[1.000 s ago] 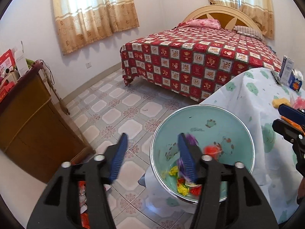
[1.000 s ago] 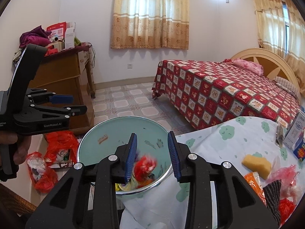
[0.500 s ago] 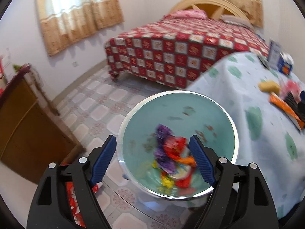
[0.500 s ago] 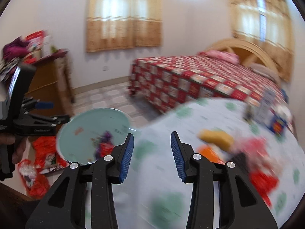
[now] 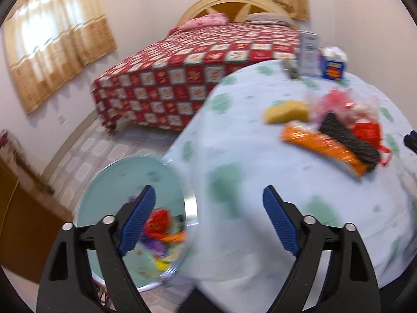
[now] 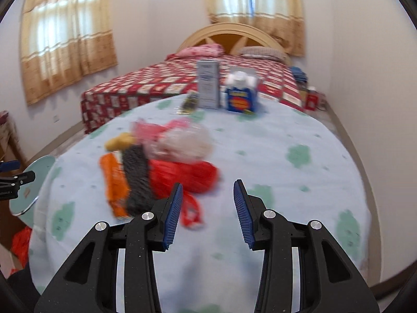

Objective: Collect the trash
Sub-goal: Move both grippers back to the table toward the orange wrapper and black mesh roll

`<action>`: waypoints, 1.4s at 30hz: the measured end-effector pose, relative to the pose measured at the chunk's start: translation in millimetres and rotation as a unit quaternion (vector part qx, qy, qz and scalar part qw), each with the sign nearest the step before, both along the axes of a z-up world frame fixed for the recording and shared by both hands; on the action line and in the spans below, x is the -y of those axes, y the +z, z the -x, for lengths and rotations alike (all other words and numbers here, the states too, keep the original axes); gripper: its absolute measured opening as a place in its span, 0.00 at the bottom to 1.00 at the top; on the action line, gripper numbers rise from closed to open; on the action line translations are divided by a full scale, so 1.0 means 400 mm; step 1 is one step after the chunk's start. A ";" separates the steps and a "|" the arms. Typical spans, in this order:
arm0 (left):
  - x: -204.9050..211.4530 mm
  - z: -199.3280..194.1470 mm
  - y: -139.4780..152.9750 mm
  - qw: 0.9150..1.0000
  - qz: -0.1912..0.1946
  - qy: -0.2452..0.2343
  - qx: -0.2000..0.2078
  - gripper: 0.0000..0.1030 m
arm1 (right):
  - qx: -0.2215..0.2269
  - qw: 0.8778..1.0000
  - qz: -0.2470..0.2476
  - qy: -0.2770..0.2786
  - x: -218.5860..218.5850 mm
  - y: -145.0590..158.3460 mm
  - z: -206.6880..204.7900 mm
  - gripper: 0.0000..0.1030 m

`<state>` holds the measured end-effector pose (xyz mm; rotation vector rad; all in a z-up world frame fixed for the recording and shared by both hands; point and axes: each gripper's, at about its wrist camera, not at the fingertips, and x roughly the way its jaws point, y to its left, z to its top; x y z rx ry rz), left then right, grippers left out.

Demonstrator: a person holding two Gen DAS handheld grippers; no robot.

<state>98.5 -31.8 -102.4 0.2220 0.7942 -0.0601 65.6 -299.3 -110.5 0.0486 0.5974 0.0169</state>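
A teal bin [image 5: 125,182] with coloured wrappers [image 5: 159,221] inside stands by the table's left edge; its rim shows in the right wrist view [image 6: 39,164]. A trash pile lies on the table: red bag [image 6: 187,174], orange wrapper [image 6: 113,185], dark wrapper [image 6: 135,177], yellow sponge [image 6: 118,140], pink and clear plastic [image 6: 177,138]. The pile also shows in the left wrist view [image 5: 336,135]. My right gripper [image 6: 207,208] is open and empty just in front of the red bag. My left gripper [image 5: 208,221] is open and empty over the table edge beside the bin.
A pale blue cloth covers the round table [image 6: 260,161]. A white carton [image 6: 207,87] and a blue box [image 6: 241,96] stand at its far edge. A bed with a red checked cover [image 5: 198,70] lies behind. A wooden cabinet [image 5: 20,221] stands at left.
Both grippers swung right from the bin toward the table's trash pile. The right gripper let a red piece fall into the bin; the left gripper opened wider.
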 end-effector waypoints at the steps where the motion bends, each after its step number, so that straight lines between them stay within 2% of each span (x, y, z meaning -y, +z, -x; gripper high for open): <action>1: 0.039 -0.001 0.000 1.000 0.003 -0.012 0.001 0.84 | 0.001 1.000 -0.001 -0.004 0.019 -0.004 0.011 0.40; 6: 0.222 -0.010 -0.015 0.998 0.010 -0.062 -0.005 0.89 | 0.002 1.000 -0.011 -0.025 0.105 -0.020 0.066 0.47; 10: 0.328 -0.024 -0.043 0.996 0.010 -0.081 -0.021 0.91 | 0.010 0.999 -0.025 -0.041 0.140 -0.023 0.094 0.50; 13: 0.364 -0.034 -0.078 0.996 -0.016 -0.085 -0.030 0.91 | 0.016 0.998 -0.039 -0.044 0.156 -0.029 0.105 0.53; 18: 0.289 -0.052 -0.102 0.996 -0.047 -0.054 -0.045 0.91 | 0.022 0.998 -0.047 -0.033 0.154 -0.033 0.109 0.54; 24: 0.117 -0.062 -0.079 0.996 -0.083 0.008 -0.033 0.93 | 0.023 0.998 -0.062 -0.023 0.144 -0.045 0.109 0.58; 27: 0.061 -0.068 -0.060 0.996 -0.074 0.034 -0.032 0.93 | 0.022 0.997 -0.066 -0.018 0.133 -0.051 0.108 0.59; 29: 0.051 -0.064 -0.041 0.997 -0.055 0.042 -0.026 0.93 | 0.022 0.998 -0.064 -0.015 0.125 -0.054 0.109 0.59; 33: 0.092 -0.053 -0.022 0.999 -0.026 0.034 -0.012 0.93 | 0.022 0.998 -0.061 -0.014 0.117 -0.058 0.112 0.59; 36: 0.134 -0.057 -0.032 0.999 -0.020 0.021 -0.014 0.93 | 0.023 0.998 -0.061 -0.014 0.116 -0.059 0.112 0.59; 38: 0.141 -0.079 -0.052 0.999 -0.019 0.021 -0.023 0.83 | 0.024 0.998 -0.062 -0.014 0.116 -0.060 0.114 0.59; 40: 0.134 -0.102 -0.078 0.999 -0.007 0.017 -0.050 0.57 | 0.026 0.998 -0.061 -0.014 0.114 -0.058 0.116 0.59; 41: 0.129 -0.106 -0.087 0.998 0.002 0.012 -0.061 0.50 | 0.027 0.998 -0.061 -0.014 0.115 -0.057 0.117 0.59; 42: 0.124 -0.111 -0.098 0.997 0.007 0.004 -0.075 0.37 | 0.029 0.998 -0.061 -0.013 0.113 -0.054 0.119 0.59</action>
